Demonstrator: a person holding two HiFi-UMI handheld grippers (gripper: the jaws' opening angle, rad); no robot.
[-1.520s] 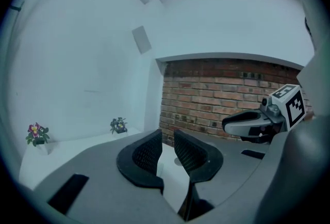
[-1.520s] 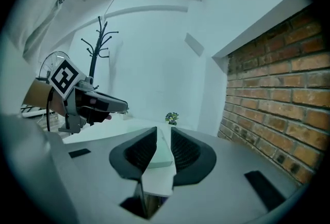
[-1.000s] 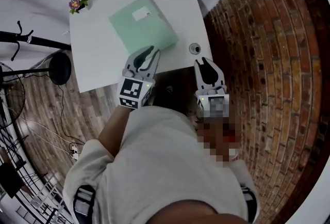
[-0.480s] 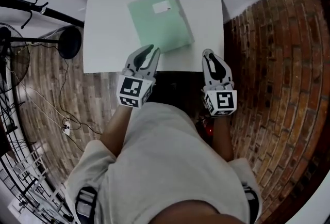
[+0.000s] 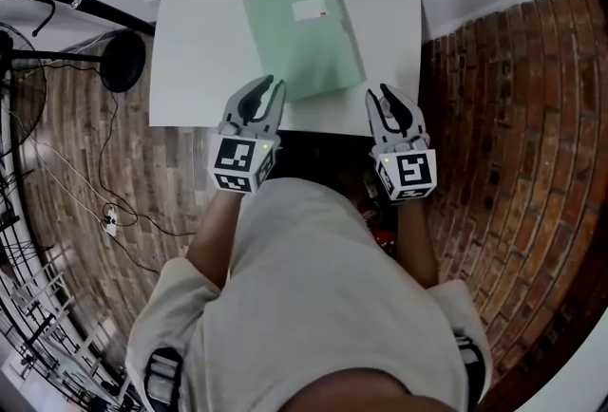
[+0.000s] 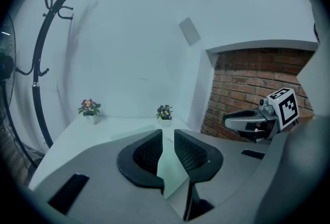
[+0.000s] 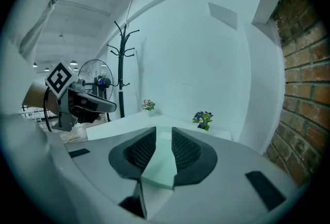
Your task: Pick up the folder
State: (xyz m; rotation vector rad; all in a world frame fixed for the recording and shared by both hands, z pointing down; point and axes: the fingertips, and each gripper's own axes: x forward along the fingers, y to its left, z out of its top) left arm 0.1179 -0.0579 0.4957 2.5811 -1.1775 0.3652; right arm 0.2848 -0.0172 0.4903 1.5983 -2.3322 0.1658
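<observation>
On white table (image 5: 190,68): green folder (image 5: 302,35) flat, centre-right, untouched.
Folder long axis: away from near edge, leaning left toward far end.
Left gripper (image 5: 267,84): jaws a narrow gap apart, nothing held; tips at folder's near-left corner, folder ahead and right.
Right gripper (image 5: 384,93): jaws slightly parted, empty; tips just beside near-right corner, folder ahead and left.
Nearer hand: about even, judged.

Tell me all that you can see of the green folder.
The folder is pale green and closed, seemingly of smooth plastic or card, with a white label near its far edge. It lies flat on the white table, slightly askew, its near edge close to the table's front. The left gripper and right gripper seem not to touch it.
</observation>
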